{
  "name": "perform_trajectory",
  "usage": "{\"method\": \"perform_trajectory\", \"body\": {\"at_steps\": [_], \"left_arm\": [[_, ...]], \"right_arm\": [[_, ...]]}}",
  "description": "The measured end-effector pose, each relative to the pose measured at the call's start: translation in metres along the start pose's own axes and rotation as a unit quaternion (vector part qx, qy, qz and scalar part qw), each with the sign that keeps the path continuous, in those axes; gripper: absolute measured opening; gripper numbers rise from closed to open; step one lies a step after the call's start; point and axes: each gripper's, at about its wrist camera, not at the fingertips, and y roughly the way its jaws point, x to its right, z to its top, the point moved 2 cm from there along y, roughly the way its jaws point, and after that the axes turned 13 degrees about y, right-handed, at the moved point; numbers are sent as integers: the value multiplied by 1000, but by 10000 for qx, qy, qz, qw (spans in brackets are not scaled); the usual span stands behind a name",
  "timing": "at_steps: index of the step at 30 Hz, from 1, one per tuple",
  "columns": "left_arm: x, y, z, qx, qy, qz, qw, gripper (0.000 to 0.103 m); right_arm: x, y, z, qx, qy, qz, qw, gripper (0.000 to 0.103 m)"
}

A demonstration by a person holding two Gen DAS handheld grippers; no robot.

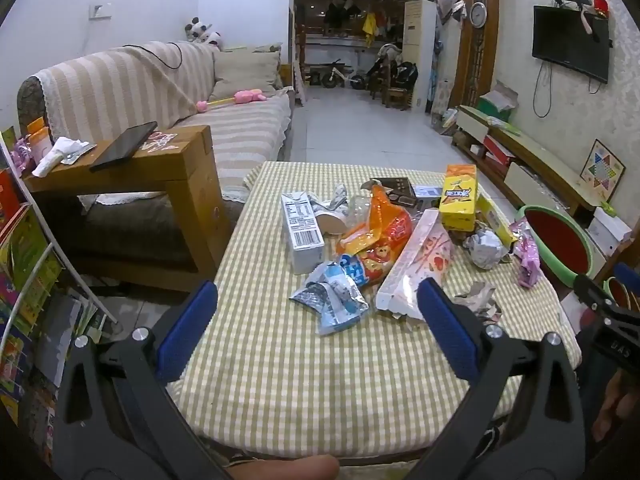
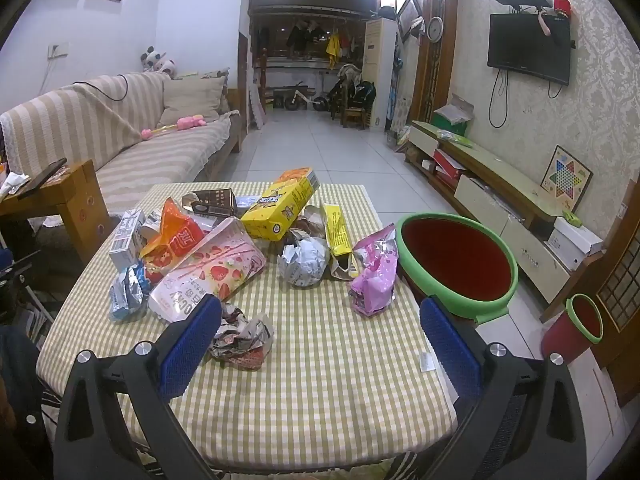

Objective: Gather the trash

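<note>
A heap of trash lies on the checked tablecloth: a white milk carton, an orange snack bag, a pink strawberry box, a yellow box, a crumpled foil ball, a pink wrapper and a blue-silver wrapper. A red bin with a green rim stands at the table's right edge. My left gripper is open, short of the heap. My right gripper is open above a crumpled paper scrap.
A striped sofa and a wooden side table with a tablet stand on the left. A low TV cabinet runs along the right wall. A second small red bin sits on the floor at the right. A magazine rack is at the far left.
</note>
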Motion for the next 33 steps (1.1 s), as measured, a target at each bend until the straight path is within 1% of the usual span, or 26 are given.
{"method": "perform_trajectory", "body": {"at_steps": [2, 12, 33], "left_arm": [[-3, 1, -1, -4, -62, -36, 10000, 98], [0, -1, 3, 53, 24, -69, 10000, 98], [0, -2, 3, 41, 27, -115, 9999, 98]], "right_arm": [[0, 0, 0, 1, -5, -1, 10000, 96], [0, 0, 0, -2, -19, -8, 10000, 96], [1, -1, 0, 0, -20, -14, 10000, 96]]}}
